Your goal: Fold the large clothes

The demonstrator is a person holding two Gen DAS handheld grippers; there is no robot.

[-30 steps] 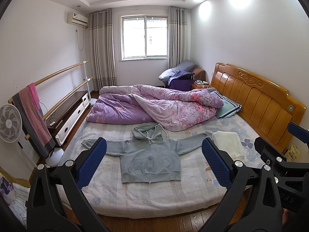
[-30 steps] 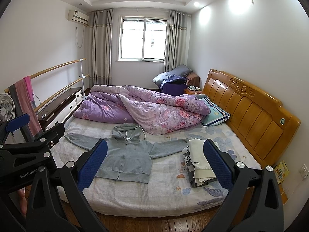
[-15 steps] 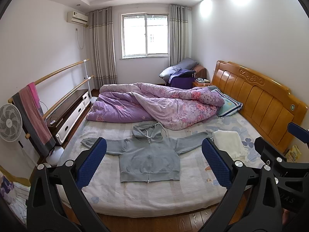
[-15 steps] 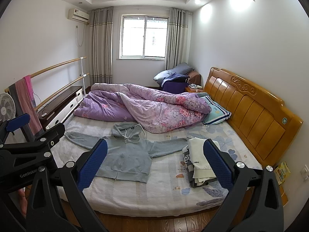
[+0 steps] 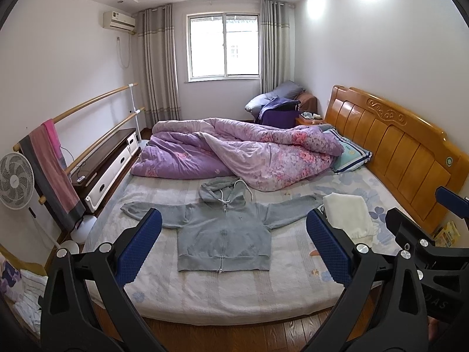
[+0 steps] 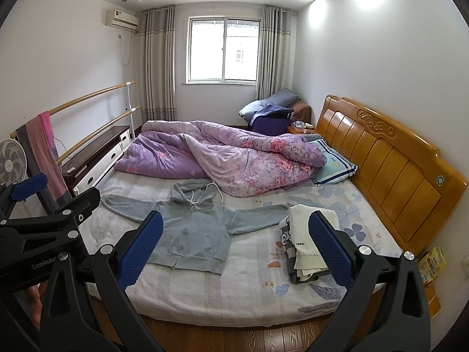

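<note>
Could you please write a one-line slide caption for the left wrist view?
Open left gripper faces a grey zip hoodie spread flat, sleeves out, on the bed, before any fold.

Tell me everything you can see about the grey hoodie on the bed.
The hoodie is light grey-blue, soft and fleecy looking, with a front zip, white drawstrings and a ribbed hem. It lies flat and face up on the bed, zipped, both sleeves spread wide, hood towards the purple quilt. One sleeve end reaches the folded pile. Neither gripper touches it; both are open.
</note>
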